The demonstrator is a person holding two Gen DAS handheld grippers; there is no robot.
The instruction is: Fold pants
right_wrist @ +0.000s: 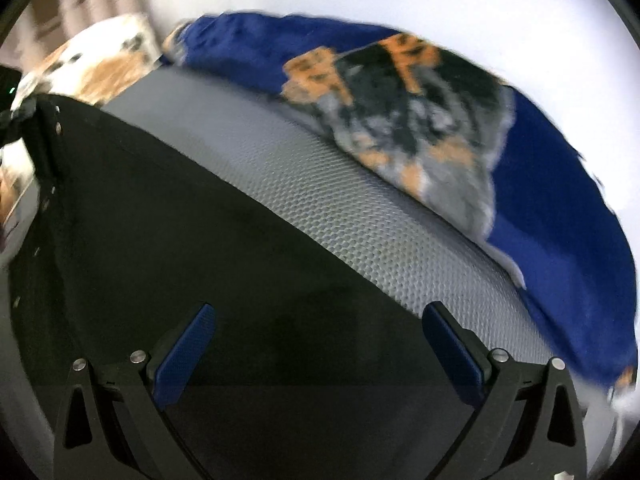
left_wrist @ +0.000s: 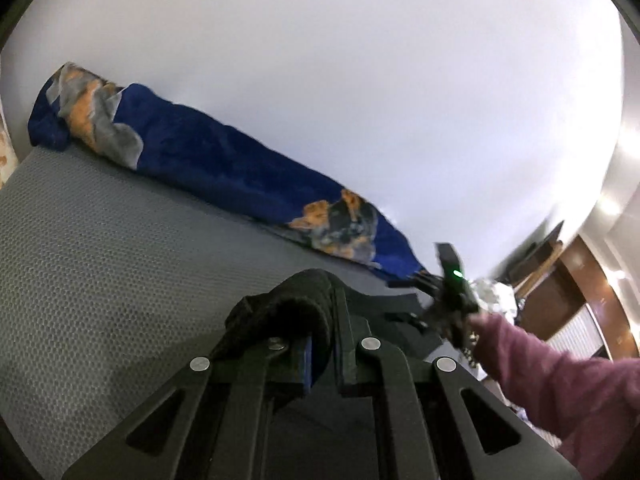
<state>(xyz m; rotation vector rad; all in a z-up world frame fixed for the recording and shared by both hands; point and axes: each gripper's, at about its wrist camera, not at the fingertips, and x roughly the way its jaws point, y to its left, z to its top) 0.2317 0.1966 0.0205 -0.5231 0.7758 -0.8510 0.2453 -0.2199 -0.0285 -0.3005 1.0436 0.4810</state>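
Black pants (right_wrist: 168,248) lie spread on the grey mattress (right_wrist: 340,200), a bunched edge pinched tight in the left claw (left_wrist: 316,344), while the right claw (right_wrist: 316,344) gapes empty above them, cloth reaching toward ten o'clock.

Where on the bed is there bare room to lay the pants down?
Bare grey mattress lies between the black pants and the blue blanket along the wall. The right side is crowded: the open right claw hangs over the pants.

White wall (left_wrist: 360,80), grey mattress (left_wrist: 100,240)
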